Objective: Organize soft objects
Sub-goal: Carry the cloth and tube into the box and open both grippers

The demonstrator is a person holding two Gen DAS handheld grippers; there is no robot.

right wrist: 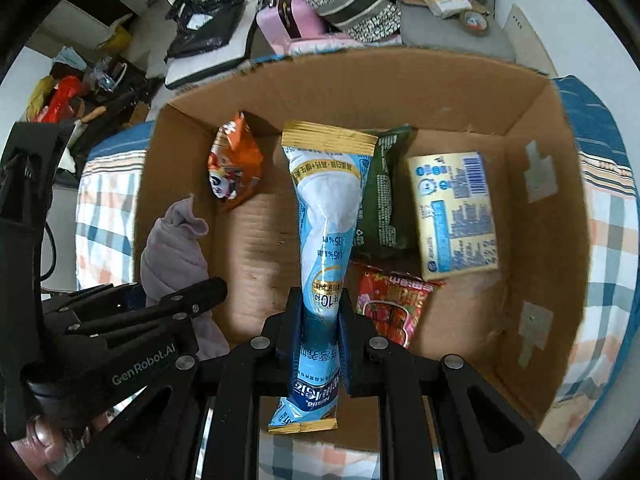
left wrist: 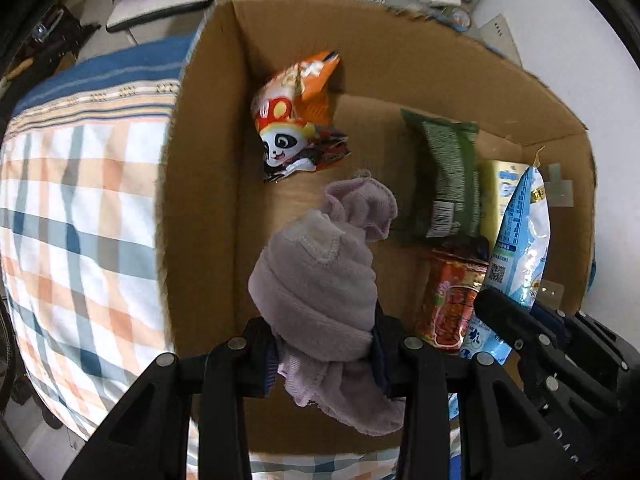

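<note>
The left claw (left wrist: 326,354) is clamped on a bunched mauve cloth (left wrist: 320,280), which bulges up from between the fingers and hangs over the left part of the cardboard box (left wrist: 208,184). To the claw's left lies a plaid bedsheet (left wrist: 80,220) under the box. Ahead of the cloth, on the box floor, rests an orange panda snack bag (left wrist: 298,120); ahead and to the right lies a green packet (left wrist: 448,176).

The right claw (right wrist: 320,320) is clamped on a light blue Nestle pouch (right wrist: 326,220), gripped in its lower half, its gold-edged top reaching forward over the box floor. Just right of this claw lies a red snack packet (right wrist: 390,304); ahead and to the right sits a pale yellow carton (right wrist: 454,212), beside the green packet (right wrist: 384,200). Beyond the box's far wall stands a pink case (right wrist: 286,20).
</note>
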